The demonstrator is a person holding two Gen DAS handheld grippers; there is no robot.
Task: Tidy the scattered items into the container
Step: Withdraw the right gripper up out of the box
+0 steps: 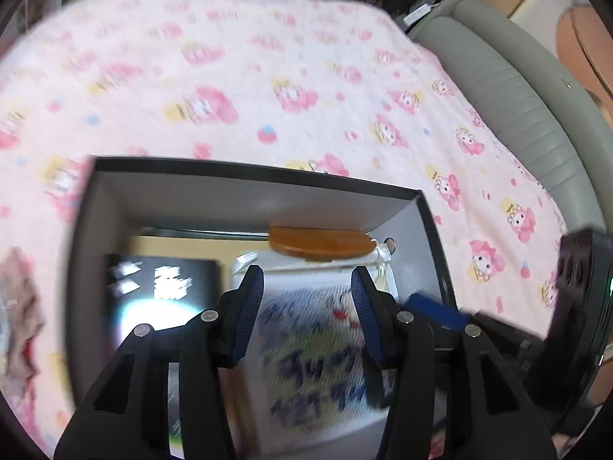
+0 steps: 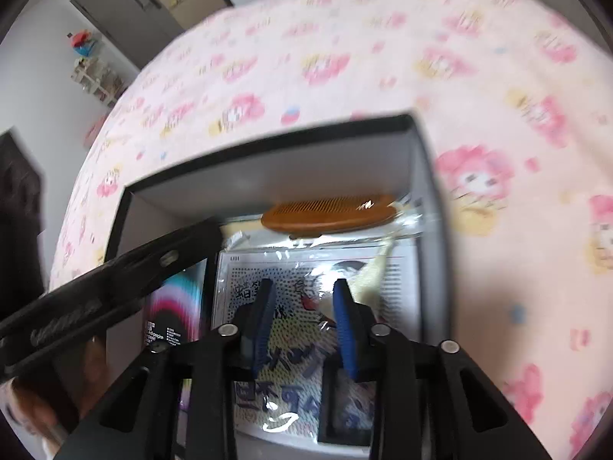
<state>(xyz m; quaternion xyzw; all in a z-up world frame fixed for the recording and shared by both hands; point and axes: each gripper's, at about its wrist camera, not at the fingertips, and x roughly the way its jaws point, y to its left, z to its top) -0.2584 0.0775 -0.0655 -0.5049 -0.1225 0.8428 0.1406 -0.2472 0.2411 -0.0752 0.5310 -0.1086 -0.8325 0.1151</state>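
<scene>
Pink cartoon-print sheet [image 1: 306, 76], black-rimmed grey box [image 1: 249, 195], amber-brown comb [image 2: 329, 212].

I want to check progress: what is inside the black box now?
Inside the box: an orange comb along the far wall, a printed sheet in clear wrap, and a black packet beside it. Whatever lies beneath them is covered.

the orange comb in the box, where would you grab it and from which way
Probably the orange comb by its solid curved spine, coming straight down from above. It lies flat along the box's far wall on crinkly plastic, so a side approach is blocked; claw pads should pinch across its narrow width, near mid-length.
</scene>
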